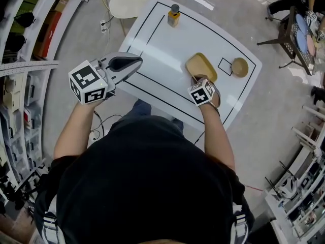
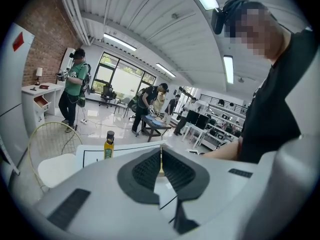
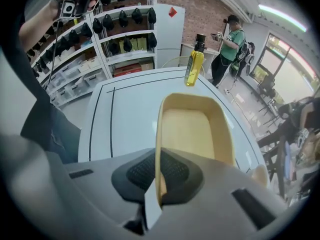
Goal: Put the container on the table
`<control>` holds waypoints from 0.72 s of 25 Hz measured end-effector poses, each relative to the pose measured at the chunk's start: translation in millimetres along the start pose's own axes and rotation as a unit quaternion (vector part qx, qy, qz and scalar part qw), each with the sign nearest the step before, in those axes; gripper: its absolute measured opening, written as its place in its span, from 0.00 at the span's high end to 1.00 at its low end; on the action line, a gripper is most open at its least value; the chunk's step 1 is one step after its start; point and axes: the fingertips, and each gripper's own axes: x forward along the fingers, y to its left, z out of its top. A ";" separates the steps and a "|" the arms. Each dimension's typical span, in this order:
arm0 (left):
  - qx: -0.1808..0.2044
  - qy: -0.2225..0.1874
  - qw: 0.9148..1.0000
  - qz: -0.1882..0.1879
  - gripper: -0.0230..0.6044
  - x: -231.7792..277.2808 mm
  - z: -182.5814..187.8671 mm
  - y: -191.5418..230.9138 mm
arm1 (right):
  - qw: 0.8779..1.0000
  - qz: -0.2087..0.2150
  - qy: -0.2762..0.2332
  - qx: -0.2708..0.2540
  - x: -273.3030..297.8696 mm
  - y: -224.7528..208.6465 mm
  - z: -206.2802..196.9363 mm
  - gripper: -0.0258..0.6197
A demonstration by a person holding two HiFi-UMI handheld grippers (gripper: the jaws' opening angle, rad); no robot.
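Beige container [image 1: 201, 65], beige bowl [image 1: 239, 67], yellow bottle [image 1: 173, 16]: one each

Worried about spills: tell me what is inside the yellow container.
Nothing shows inside the yellow container: its floor and walls look bare. The right hand-held gripper clamps the near wall and covers the inner corner there.

What the person wears and carries
A black short-sleeved shirt [image 1: 147, 182] with pale straps [image 1: 50, 222]. The left gripper [image 1: 129, 61] and right gripper [image 3: 157, 173] are grey, with black bumpy pads [image 2: 145, 170] and a black-and-white cube [image 1: 89, 82].
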 end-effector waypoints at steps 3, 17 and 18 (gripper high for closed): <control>-0.005 0.001 1.000 0.003 0.95 -3.0 -5.0 3.7 | 1.000 -0.005 0.005 -0.005 5.6 1.2 -0.2 0.95; -0.019 0.009 1.000 0.000 0.95 0.6 -24.5 17.7 | 0.999 -0.008 0.030 -0.017 39.9 7.2 -8.7 0.95; -0.019 0.010 1.000 -0.001 0.95 0.8 -25.4 18.3 | 0.999 -0.008 0.032 -0.018 42.3 7.9 -9.6 0.95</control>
